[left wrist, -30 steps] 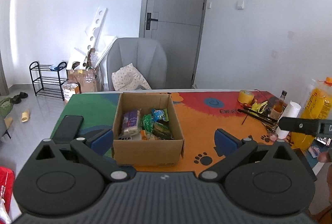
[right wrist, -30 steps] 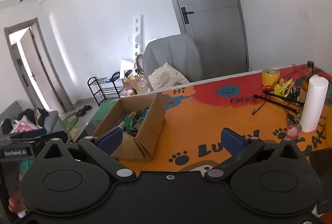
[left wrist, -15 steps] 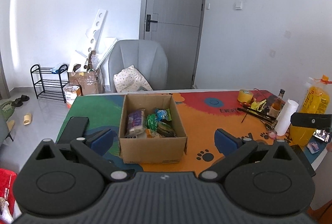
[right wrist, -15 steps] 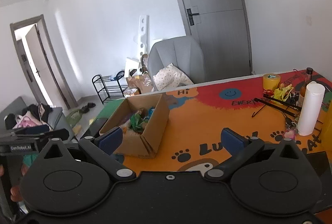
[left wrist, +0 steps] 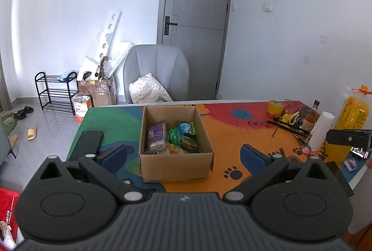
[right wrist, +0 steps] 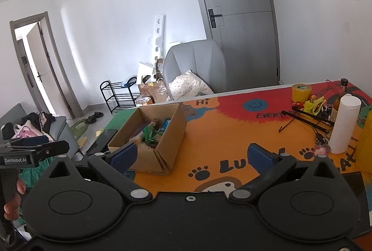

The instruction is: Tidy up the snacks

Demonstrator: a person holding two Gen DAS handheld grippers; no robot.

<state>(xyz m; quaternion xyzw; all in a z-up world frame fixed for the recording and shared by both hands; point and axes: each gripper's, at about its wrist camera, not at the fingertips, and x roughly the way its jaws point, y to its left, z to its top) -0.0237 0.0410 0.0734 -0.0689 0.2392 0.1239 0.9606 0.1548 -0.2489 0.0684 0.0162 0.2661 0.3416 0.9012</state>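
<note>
**Above the counter, both tongs pull back from the snack box**

Left wrist view: the left tongs are wide open and hold nothing. Right in front of them sits the cardboard box on the counter. Snack packs lie inside it: a purple one, green ones and a blue one. A black phone lies flat just left of the box. Far to the right stand a paper towel roll and a big yellow bottle. A second ago the box looked bigger and closer. Now it looks smaller, so the tongs have moved back and up.

Right wrist view: the right tongs are wide open too, with nothing in them. The box sits to their left, near the left blue pad. No snack lies loose on the counter that I can see. This view has also backed away since a second ago, and more of the counter shows.

I think the snacks are all packed, and the job looks almost done.
</note>
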